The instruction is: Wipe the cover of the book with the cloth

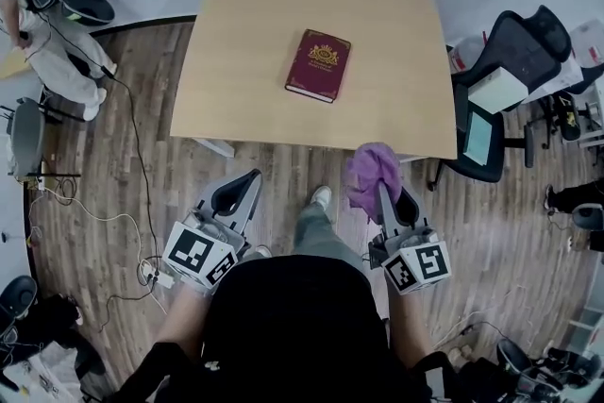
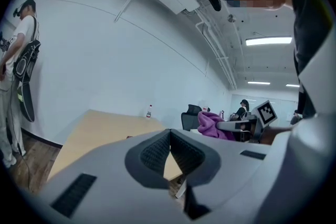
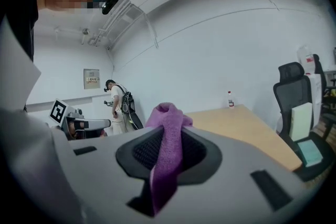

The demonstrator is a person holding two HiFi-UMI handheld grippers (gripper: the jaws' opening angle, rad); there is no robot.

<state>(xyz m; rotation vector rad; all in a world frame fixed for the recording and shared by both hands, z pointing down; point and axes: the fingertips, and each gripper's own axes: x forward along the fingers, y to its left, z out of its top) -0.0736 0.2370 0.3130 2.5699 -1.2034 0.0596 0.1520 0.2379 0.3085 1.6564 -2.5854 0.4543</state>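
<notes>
Right gripper [image 1: 382, 192] clamped on purple cloth [image 1: 371, 171], just short of the table [image 1: 236, 61] near edge. Left gripper [image 1: 247, 186] closed, empty. Book [image 1: 319, 64] flat mid-table, ahead and slightly left of the cloth, long axis roughly pointing away. Wiping not started.

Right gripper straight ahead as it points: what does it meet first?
Probably the table's near edge, right of the book; height is unclear, so the cloth might pass above the top.
</notes>
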